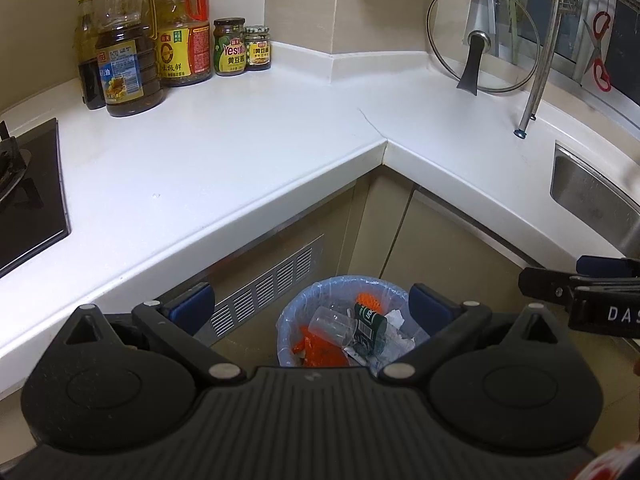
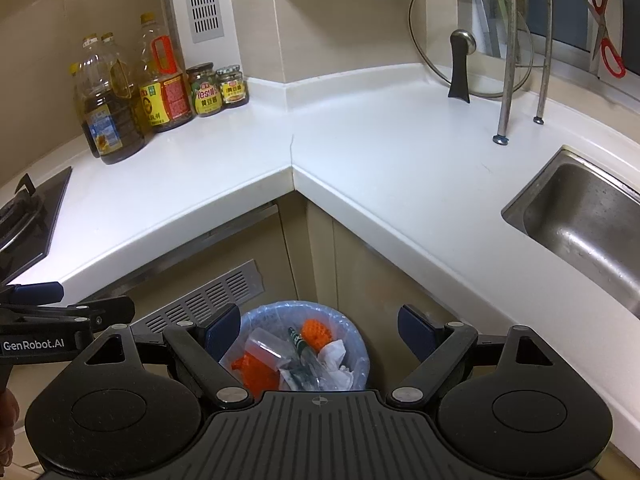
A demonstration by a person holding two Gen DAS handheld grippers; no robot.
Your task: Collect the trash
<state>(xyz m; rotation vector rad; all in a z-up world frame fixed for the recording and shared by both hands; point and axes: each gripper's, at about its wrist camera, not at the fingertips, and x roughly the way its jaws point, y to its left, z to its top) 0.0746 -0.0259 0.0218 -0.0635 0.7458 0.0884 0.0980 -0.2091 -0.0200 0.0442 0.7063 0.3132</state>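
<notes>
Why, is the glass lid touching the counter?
Touching. The right wrist view shows the glass lid standing on edge, its rim and black handle resting on the white counter.

Oil bottles (image 1: 128, 60) and sauce jars (image 1: 240, 46) far ahead-left of claw, hob (image 1: 28, 192) left, glass lid (image 1: 482, 40) ahead-right by rack legs (image 1: 528, 120), sink (image 2: 580, 224) right.

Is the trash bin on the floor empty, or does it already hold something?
Holding trash: the trash bin contains orange netting, a clear cup, crumpled tissue.
</notes>
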